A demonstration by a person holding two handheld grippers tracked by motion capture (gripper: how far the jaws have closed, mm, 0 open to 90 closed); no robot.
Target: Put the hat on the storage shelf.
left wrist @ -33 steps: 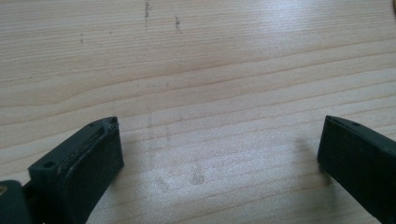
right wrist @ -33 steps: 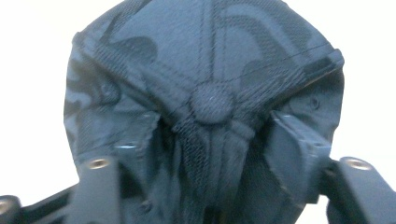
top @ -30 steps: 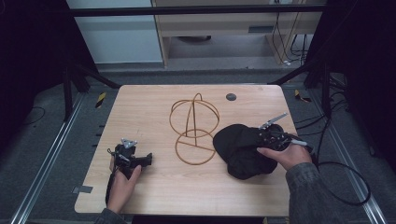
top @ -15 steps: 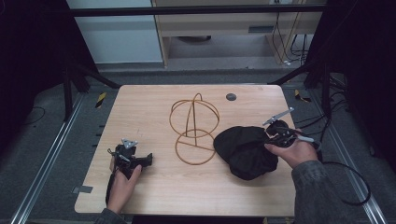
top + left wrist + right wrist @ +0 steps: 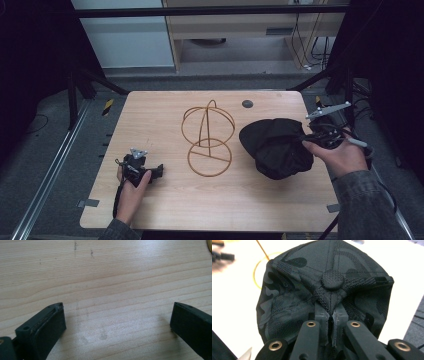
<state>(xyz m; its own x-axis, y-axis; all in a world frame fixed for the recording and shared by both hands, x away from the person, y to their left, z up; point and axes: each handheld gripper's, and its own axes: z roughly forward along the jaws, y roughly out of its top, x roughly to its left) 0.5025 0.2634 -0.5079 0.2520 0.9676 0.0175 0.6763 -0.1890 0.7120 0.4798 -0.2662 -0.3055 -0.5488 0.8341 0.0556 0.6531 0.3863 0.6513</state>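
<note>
I hold a black cap point(image 5: 276, 147) at the right side of the wooden surface point(image 5: 165, 200), with the right gripper point(image 5: 329, 315) and its jaws pressed together on a fold of fabric just below the crown button point(image 5: 332, 280), as the right gripper view shows from close in. They have just been closing, and the cloth is caught between them. In the high view the right gripper point(image 5: 320, 134) sits at the cap's far right edge, and the cap itself lies just beside the wire hat stand point(image 5: 208, 137), a pair of thin golden hoops rising over a round base at the centre of the surface. My left gripper point(image 5: 145, 169) rests near the front left corner, well apart from the stand, its jaws spread wide over bare wood in the left gripper view with nothing between them. As I read it, the step in hand is lifting the cap toward the stand. To do it well, I would keep the pinch firm on that small fold, since a thin bite of cloth could slip, raise the cap until its open side hangs free, and carry it across slowly so the brim does not knock the light wire frame. The left gripper could steady the stand's base if the frame starts to tip.
</note>
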